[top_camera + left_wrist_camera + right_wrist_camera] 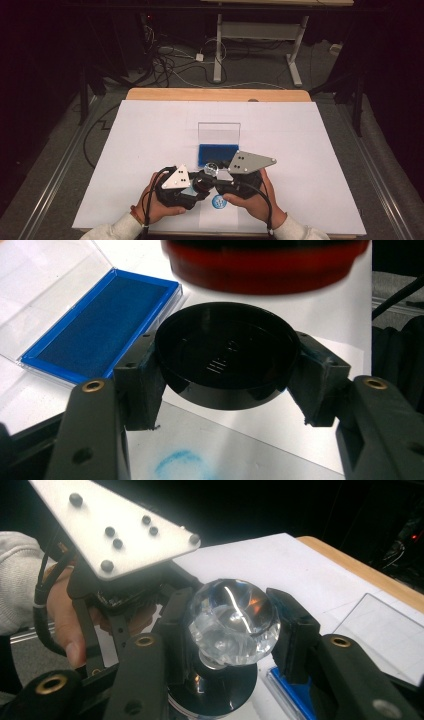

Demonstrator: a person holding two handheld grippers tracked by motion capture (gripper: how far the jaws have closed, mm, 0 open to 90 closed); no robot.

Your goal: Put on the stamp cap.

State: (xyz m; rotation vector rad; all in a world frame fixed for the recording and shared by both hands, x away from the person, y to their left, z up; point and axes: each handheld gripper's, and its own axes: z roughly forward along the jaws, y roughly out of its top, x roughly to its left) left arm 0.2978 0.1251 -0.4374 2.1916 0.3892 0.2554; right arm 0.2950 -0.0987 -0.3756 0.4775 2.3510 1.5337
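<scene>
Two hand-held grippers meet at the table's near edge: the left gripper (pixel 227 375) clamps one round black plastic cap (pixel 227 357), the right gripper (pixel 232 625) one faceted clear-glass stamp knob (pixel 232 620). Just beyond lie one open blue ink pad (pixel 218 154) and, nearer, one blue stamped mark (pixel 218 201) on the white sheet (pixel 300 150).

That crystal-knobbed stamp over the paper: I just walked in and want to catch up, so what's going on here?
A person works a stamp set with two tools. The right hand-held gripper is shut on the stamp's clear faceted crystal knob. The left hand-held gripper is shut on a round black plastic cap, held just below the stamp's red-rimmed base. The open blue ink pad lies just beyond on the white paper sheet, which bears a blue stamped mark.
</scene>
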